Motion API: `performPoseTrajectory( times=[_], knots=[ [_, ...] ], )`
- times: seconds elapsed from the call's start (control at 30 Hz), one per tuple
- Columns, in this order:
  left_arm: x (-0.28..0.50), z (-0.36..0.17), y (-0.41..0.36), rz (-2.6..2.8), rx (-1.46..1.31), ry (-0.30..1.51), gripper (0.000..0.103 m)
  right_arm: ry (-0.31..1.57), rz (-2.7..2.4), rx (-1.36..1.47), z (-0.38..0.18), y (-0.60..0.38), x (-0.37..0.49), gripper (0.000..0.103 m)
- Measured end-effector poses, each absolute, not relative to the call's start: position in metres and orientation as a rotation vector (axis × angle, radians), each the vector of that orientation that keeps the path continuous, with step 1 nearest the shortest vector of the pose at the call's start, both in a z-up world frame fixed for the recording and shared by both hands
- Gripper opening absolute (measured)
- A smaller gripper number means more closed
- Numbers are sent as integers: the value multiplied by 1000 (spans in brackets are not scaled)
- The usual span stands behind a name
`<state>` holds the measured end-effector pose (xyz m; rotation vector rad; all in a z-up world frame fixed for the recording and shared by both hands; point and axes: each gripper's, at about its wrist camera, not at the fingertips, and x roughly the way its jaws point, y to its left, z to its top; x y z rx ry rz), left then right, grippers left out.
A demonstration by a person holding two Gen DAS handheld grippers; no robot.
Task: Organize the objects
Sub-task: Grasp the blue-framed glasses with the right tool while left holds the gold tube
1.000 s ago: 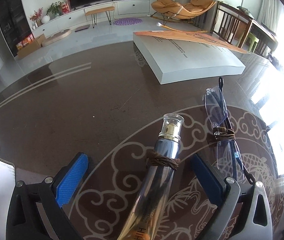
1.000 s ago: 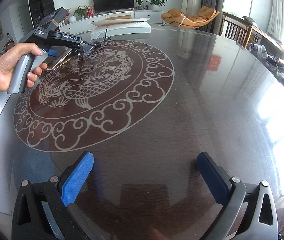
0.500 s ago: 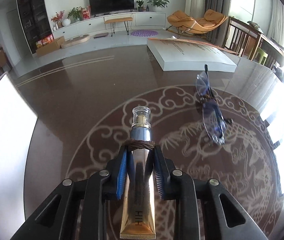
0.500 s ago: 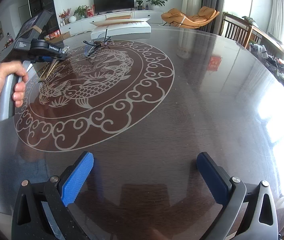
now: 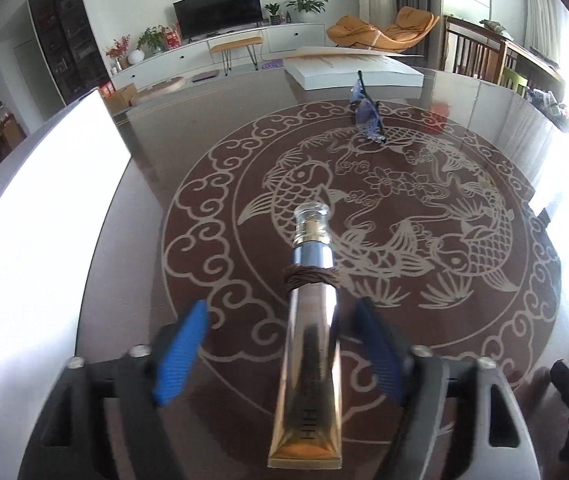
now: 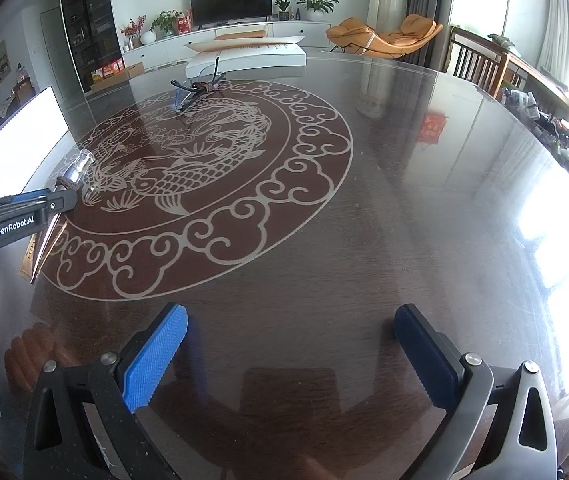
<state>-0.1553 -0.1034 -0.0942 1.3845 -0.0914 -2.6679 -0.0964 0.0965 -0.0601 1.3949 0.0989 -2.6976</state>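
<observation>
Gold tube [image 5: 311, 356] lies between the opening left tongs [image 5: 280, 350], seemingly untouched by them.

The table [image 6: 404, 184] is dark, glossy wood grain (mirror-smooth, throwing back window glare). The tube [image 5: 312, 344] at lower centre looks like shiny metallic foil with a clear glassy cap and a brown twisted cord band. Blue pads [image 6: 156, 356] are textured rubber.

left gripper [image 5: 280, 350] | was clamped on tube [image 5: 310, 344] | now opening, carried toward table's near edge
</observation>
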Motion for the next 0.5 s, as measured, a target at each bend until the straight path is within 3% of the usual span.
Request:
performPoseTrajectory(
  times=[0.13, 0.5],
  knots=[
    [-151, -101, -121, -2678, 1419, 74, 101, 99, -2698, 1395, -60, 97, -96, 103],
    [-155, -106, -116, -2669, 1414, 85, 103, 113, -2671, 1418, -61, 80, -133, 103]
  ],
)
